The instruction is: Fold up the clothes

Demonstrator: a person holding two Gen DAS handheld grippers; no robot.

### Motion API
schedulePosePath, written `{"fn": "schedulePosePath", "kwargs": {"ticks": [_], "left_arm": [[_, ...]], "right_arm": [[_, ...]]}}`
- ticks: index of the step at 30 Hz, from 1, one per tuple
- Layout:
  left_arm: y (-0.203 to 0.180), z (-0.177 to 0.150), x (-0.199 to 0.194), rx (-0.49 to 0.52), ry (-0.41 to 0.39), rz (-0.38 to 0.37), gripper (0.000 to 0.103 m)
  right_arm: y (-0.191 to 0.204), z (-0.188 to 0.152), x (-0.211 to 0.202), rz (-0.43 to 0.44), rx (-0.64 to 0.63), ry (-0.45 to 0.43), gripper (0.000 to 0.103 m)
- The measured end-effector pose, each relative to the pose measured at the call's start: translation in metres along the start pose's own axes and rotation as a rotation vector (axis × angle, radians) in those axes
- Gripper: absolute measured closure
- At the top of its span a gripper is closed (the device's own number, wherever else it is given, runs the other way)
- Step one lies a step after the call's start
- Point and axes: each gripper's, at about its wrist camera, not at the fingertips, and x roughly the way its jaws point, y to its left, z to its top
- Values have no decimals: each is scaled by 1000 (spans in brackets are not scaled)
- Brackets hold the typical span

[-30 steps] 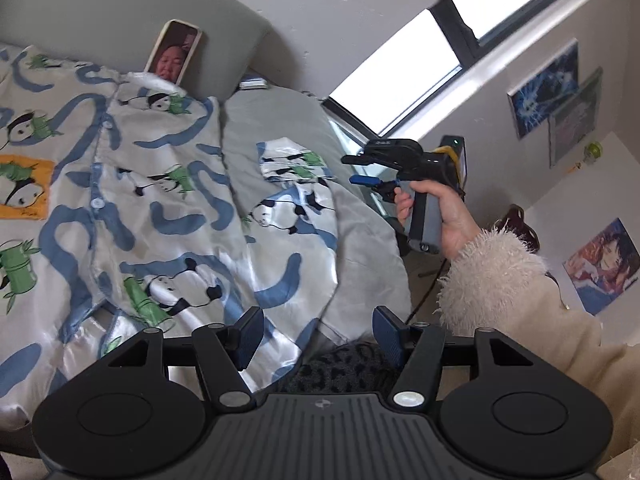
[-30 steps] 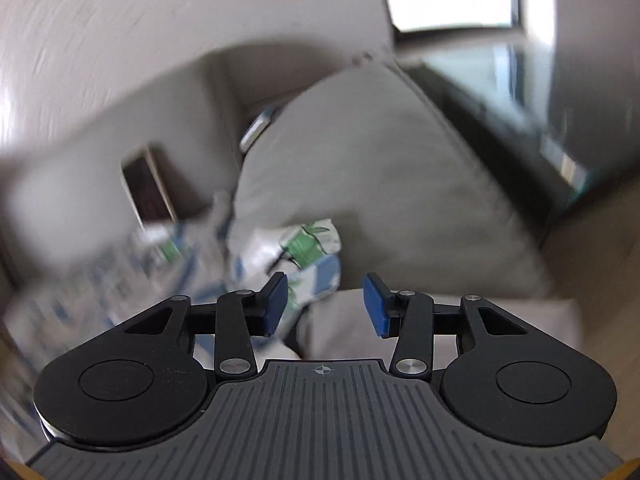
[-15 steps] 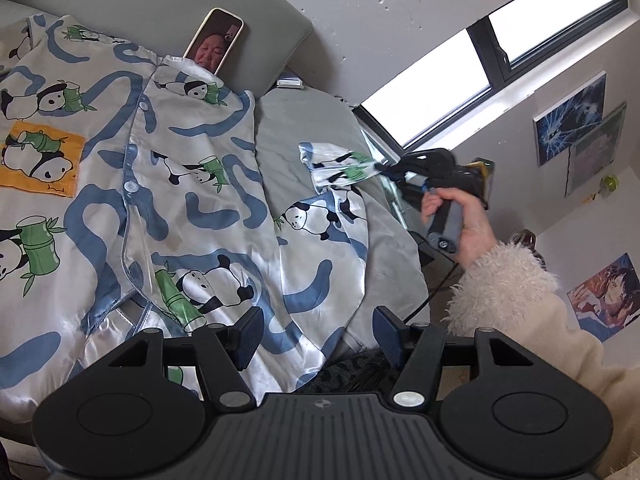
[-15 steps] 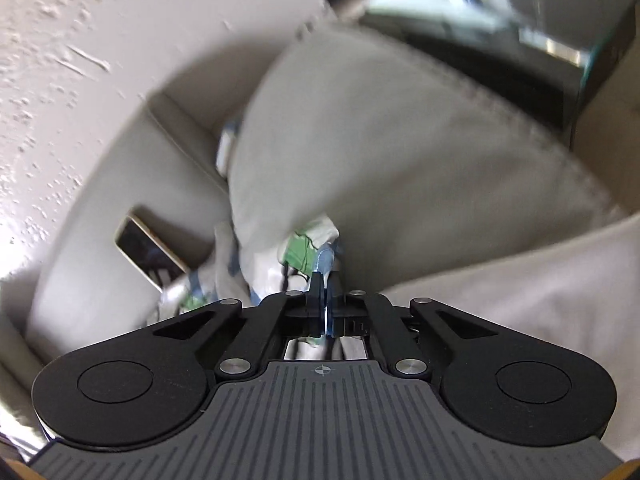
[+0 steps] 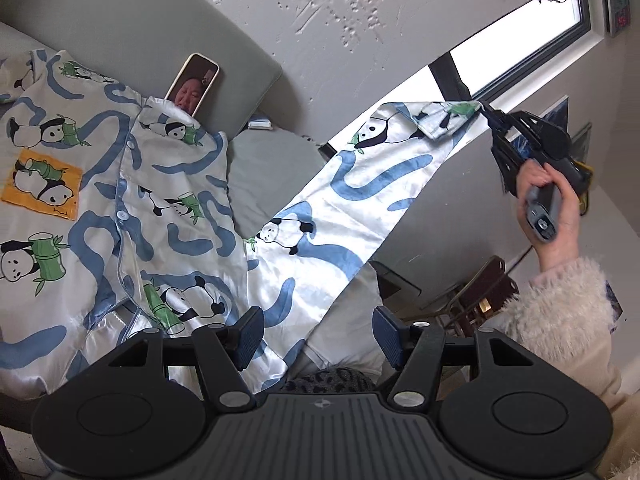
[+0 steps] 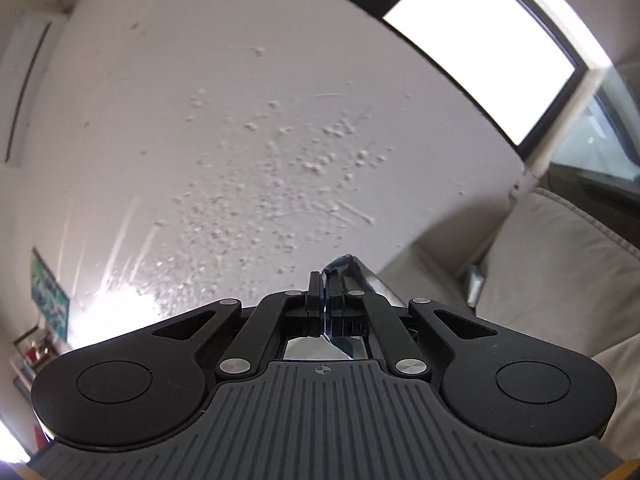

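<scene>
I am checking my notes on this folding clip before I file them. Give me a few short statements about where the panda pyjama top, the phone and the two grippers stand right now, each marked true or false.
1. The right gripper is shut on the cuff of the sleeve. True.
2. The sleeve lies flat on the bed. False: it is lifted and stretched up towards the window.
3. The left gripper is clamped on the hem of the pyjama top. False: its jaws stand apart and grip nothing.
4. The phone leans against the grey headboard, above the collar. True.
5. The orange panda patch is on the lifted sleeve. False: it sits on the chest, which lies flat.
</scene>
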Motion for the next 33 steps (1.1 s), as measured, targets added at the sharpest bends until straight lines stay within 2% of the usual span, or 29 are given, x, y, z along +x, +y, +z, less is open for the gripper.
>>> {"fn": "schedulePosePath", "kwargs": {"ticks": [5,11,14,17,19,20,21,22,23,24,25,28,33], "left_arm": [[7,1,-14,-66,-43,-10,46],[22,5,-41,-109,-121,64,46],[36,7,-61,-133,-170,120,46],[50,8,-80,-159,-218,180,46],[59,9,-88,-181,-243,222,46],[64,9,-91,-192,-250,243,46],[68,9,-92,-203,-251,261,46],[71,8,-92,-217,-247,276,46],[75,8,-92,-231,-239,283,46],[78,7,-91,-246,-229,288,46],[82,6,-89,-262,-220,292,46],[92,5,-79,-319,-195,295,46],[119,2,-53,-524,-182,256,50]], "right_arm": [[15,-34,-19,-3,22,117,102],[-11,-115,17,-88,114,312,102],[-28,-156,28,-36,284,323,101],[-25,-197,26,45,409,297,101],[-24,-234,24,78,485,330,100],[-27,-253,24,76,518,355,97],[-30,-273,25,55,549,393,86],[-35,-293,27,9,574,452,68],[-42,-311,28,-44,597,527,55],[-50,-326,28,-90,612,604,51],[-56,-335,25,-117,609,655,51],[-73,-342,5,-157,537,700,51],[-94,-314,-29,-209,407,629,51]]}}
